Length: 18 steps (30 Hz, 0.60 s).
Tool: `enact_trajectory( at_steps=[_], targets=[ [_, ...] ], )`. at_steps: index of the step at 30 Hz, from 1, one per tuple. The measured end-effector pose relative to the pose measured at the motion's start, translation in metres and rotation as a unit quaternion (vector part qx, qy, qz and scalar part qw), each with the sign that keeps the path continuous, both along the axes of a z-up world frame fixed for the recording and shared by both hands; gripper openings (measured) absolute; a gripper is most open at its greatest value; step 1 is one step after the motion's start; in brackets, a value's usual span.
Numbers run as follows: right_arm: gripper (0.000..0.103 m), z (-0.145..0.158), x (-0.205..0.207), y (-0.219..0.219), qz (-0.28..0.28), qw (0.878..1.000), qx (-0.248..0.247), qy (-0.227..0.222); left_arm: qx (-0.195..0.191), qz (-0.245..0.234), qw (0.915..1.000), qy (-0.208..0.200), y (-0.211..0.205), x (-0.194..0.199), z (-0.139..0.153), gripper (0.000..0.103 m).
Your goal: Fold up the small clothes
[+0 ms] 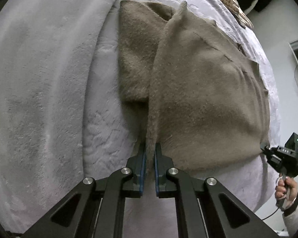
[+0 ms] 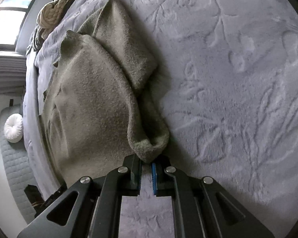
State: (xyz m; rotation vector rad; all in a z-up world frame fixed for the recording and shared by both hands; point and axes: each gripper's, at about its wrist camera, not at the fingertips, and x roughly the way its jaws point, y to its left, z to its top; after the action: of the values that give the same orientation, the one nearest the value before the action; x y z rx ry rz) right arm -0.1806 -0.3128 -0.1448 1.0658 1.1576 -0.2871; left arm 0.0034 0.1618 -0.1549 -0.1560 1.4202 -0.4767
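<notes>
Brown fuzzy sweater (image 1: 204, 99) lies on a pale plush blanket (image 1: 45, 79), mid-fold, its edge pinched between the fingers of the left gripper (image 1: 150, 154) and a bunched corner clamped in the right gripper (image 2: 147, 163). Next, both likely need to carry the held edge evenly across the garment. Beyond the fingertips a knotted cushion (image 2: 55, 13) sits clear of the fold.

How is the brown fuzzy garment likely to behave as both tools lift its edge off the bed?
The brown garment looks floppy: it sags between the left tool and right tool. Its thick, fuzzy nap probably grips the pads rather than slipping. The sleeve lying on the blanket will likely trail.
</notes>
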Motion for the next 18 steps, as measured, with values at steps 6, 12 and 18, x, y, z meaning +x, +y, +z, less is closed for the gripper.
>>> enact_trajectory(
  at_steps=[6,12,18],
  targets=[
    [0.009,0.035,-0.009,0.018,0.038,0.999,-0.013,-0.005,0.034,-0.012,0.9992,-0.015,0.01,-0.008,0.024,0.009],
    [0.009,0.071,0.024,0.036,0.091,0.991,-0.088,-0.05,0.023,-0.003,0.997,-0.074,0.0,0.013,0.059,0.009],
    [0.009,0.05,0.069,0.029,0.11,0.986,-0.126,-0.028,0.042,-0.003,0.993,-0.111,-0.047,0.056,0.051,0.009]
  ],
)
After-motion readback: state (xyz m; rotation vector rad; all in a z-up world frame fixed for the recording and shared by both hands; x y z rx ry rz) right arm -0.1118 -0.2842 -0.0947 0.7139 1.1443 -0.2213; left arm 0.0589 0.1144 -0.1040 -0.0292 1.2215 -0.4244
